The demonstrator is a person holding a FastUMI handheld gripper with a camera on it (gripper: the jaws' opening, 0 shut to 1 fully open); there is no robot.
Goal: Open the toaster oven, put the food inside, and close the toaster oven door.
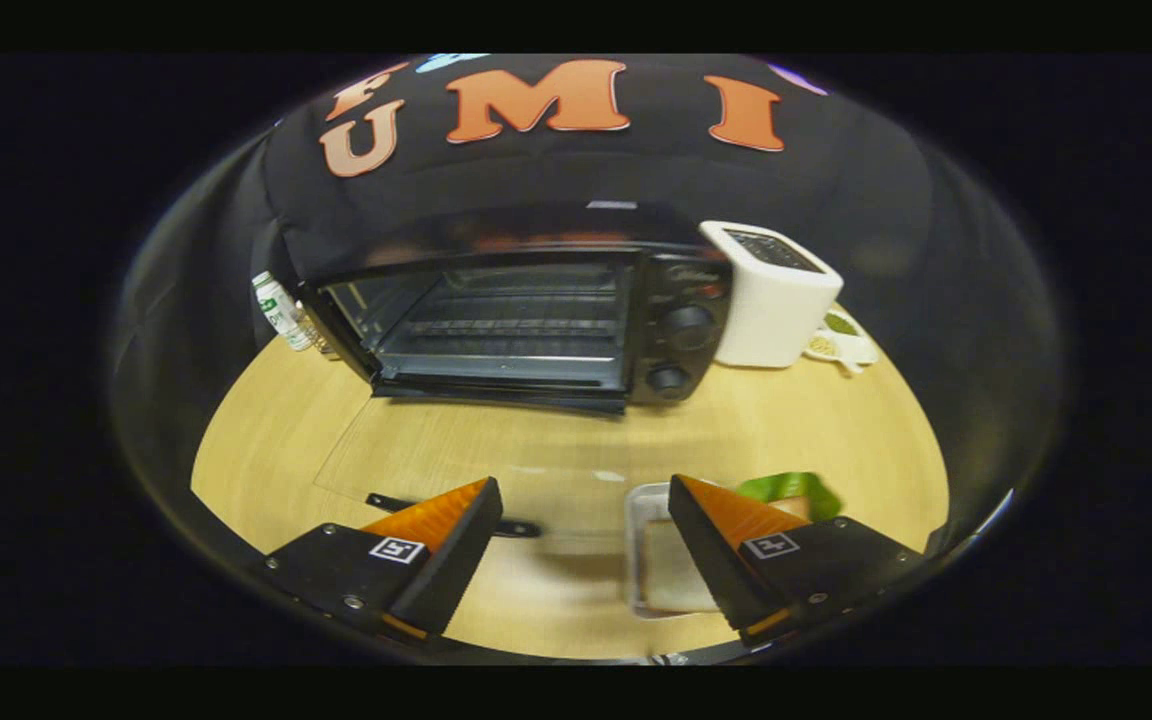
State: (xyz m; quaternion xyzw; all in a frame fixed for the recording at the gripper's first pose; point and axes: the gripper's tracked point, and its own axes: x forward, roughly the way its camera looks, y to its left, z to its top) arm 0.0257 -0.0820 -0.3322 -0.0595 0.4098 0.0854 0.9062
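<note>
The gripper [576,545] hangs above the wooden table [336,440] with its fingers spread wide and nothing between them but bare tabletop. Beyond the fingers, at the back of the table, stands the black toaster oven [536,320]. Its glass door [476,455] is folded down flat toward the gripper, so the wire rack [506,325] inside is in plain sight; the door's dark handle [516,527] lies just ahead of the left finger. Two round knobs [681,345] sit one above the other on the oven's right-hand panel.

The food is close by the right finger: a clear tray [646,550] holding a pale slice, seemingly bread, though motion blur makes it hard to be sure. The right finger covers part of this tray. A green leafy piece [791,487] shows just past that finger.

To the right of the oven, just beside it, stands a white appliance [771,295], and a small white dish [841,340] with greenish contents rests beside that. A plastic bottle [281,310] stands at the oven's left side.
</note>
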